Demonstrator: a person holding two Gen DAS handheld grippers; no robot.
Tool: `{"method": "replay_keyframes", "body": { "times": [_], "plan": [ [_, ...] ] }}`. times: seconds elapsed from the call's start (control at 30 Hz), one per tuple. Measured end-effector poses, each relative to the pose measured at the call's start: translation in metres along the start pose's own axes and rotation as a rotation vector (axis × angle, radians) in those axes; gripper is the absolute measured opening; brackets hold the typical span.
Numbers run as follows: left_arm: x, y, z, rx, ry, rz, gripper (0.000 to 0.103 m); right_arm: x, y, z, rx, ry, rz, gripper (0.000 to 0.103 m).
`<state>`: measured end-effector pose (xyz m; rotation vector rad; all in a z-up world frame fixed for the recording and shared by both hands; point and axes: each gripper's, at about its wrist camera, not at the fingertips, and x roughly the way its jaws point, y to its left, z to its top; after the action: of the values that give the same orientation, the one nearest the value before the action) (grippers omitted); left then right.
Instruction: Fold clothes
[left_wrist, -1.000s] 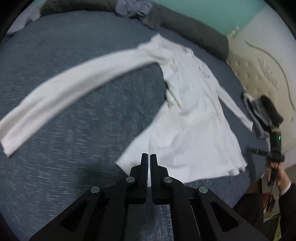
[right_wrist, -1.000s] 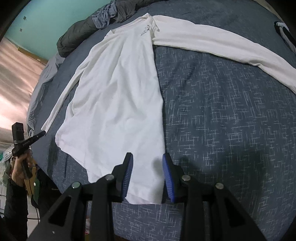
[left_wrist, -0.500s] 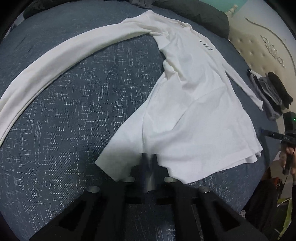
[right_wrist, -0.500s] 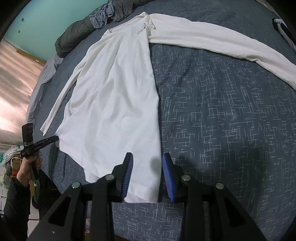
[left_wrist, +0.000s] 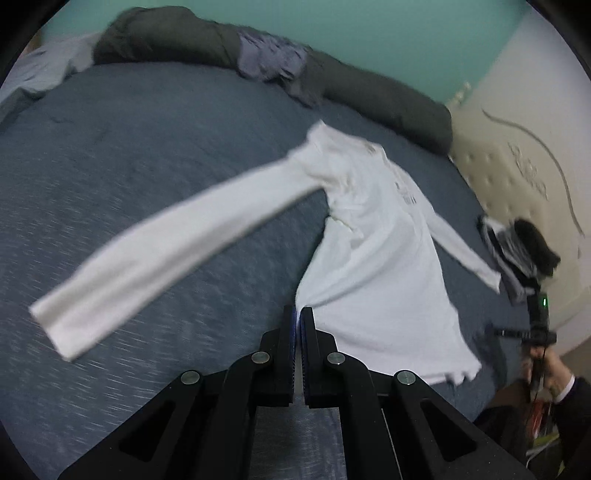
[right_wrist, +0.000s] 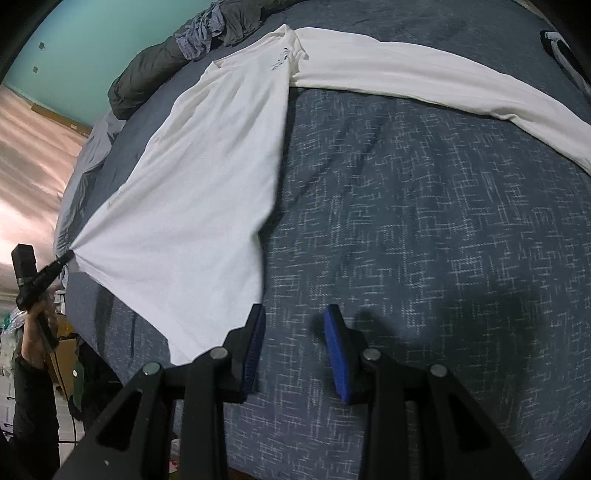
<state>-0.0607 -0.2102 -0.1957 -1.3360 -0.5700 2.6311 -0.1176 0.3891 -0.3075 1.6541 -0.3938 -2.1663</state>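
**White top spread on a blue bed, one hem corner pinched**

A white long-sleeved top (left_wrist: 373, 258) lies front up on the bed (right_wrist: 424, 221), collar toward the far edge and hem toward the cameras. One sleeve (left_wrist: 177, 251) stretches straight out across the cover; the other runs along the body toward a small pile of dark and striped clothes (left_wrist: 517, 247). A small dark print sits on the chest. The fabric draws into taut creases toward one hem corner.

The left gripper (left_wrist: 297, 317) is clamped together on that corner, cloth fanning out from its tips. The right gripper (right_wrist: 295, 317) stands apart over the bare cover, just beside the opposite hem corner, nothing between its blue pads (right_wrist: 336, 354).

The cover is dark blue with a pale crosshatch weave. A rolled grey duvet (left_wrist: 369, 99) and crumpled bluish cloth (left_wrist: 273, 62) line the far edge. Behind them rises a teal wall (left_wrist: 369, 33); a cream padded headboard (left_wrist: 517, 166) stands at one side.
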Motion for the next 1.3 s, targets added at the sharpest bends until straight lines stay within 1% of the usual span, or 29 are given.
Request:
{"method": "replay_keyframes", "body": {
  "times": [0.07, 0.27, 0.37, 0.47, 0.6, 0.7, 0.73, 0.77, 0.8, 0.83, 0.87, 0.93, 1.03, 1.17, 1.3],
  "plan": [
    [-0.007, 0.010, 0.005, -0.021, -0.014, 0.010, 0.002, 0.003, 0.004, 0.001, 0.000, 0.003, 0.008, 0.045],
    [-0.005, 0.043, 0.013, -0.094, -0.015, 0.044, 0.002, 0.019, 0.026, 0.000, -0.027, 0.034, 0.031, 0.045],
    [-0.002, 0.054, 0.015, -0.112, -0.013, 0.062, 0.002, 0.031, 0.042, -0.002, -0.071, 0.064, 0.035, 0.045],
    [0.004, 0.057, 0.015, -0.112, -0.001, 0.075, 0.002, 0.042, 0.057, -0.004, -0.110, 0.088, 0.024, 0.045],
    [0.009, 0.059, 0.014, -0.110, 0.008, 0.077, 0.002, 0.052, 0.066, -0.004, -0.122, 0.101, 0.038, 0.045],
    [0.011, 0.057, 0.010, -0.098, 0.018, 0.078, 0.002, 0.063, 0.070, -0.005, -0.137, 0.133, 0.037, 0.045],
    [0.011, 0.056, 0.010, -0.095, 0.021, 0.078, 0.002, 0.068, 0.071, -0.006, -0.138, 0.146, 0.034, 0.041],
    [0.011, 0.056, 0.009, -0.094, 0.021, 0.077, 0.002, 0.071, 0.070, -0.007, -0.133, 0.158, 0.035, 0.031],
    [0.011, 0.055, 0.008, -0.093, 0.022, 0.077, 0.002, 0.075, 0.067, -0.008, -0.116, 0.168, 0.046, 0.025],
    [0.011, 0.055, 0.008, -0.092, 0.022, 0.077, 0.002, 0.078, 0.064, -0.009, -0.098, 0.178, 0.056, 0.013],
    [0.010, 0.054, 0.007, -0.090, 0.022, 0.080, 0.002, 0.081, 0.062, -0.009, -0.082, 0.185, 0.068, 0.003],
    [0.008, 0.051, 0.006, -0.079, 0.026, 0.082, 0.002, 0.074, 0.058, -0.010, -0.066, 0.162, 0.089, 0.002],
    [0.006, 0.048, 0.005, -0.067, 0.028, 0.076, 0.002, 0.047, 0.049, -0.006, -0.051, 0.094, 0.125, 0.001],
    [0.009, 0.043, 0.000, -0.077, 0.038, 0.050, 0.002, 0.006, 0.032, 0.002, -0.039, 0.024, 0.109, 0.001],
    [0.016, 0.028, -0.012, -0.071, 0.061, 0.018, 0.002, -0.033, 0.010, 0.005, -0.015, -0.029, 0.094, 0.001]
  ]
}}
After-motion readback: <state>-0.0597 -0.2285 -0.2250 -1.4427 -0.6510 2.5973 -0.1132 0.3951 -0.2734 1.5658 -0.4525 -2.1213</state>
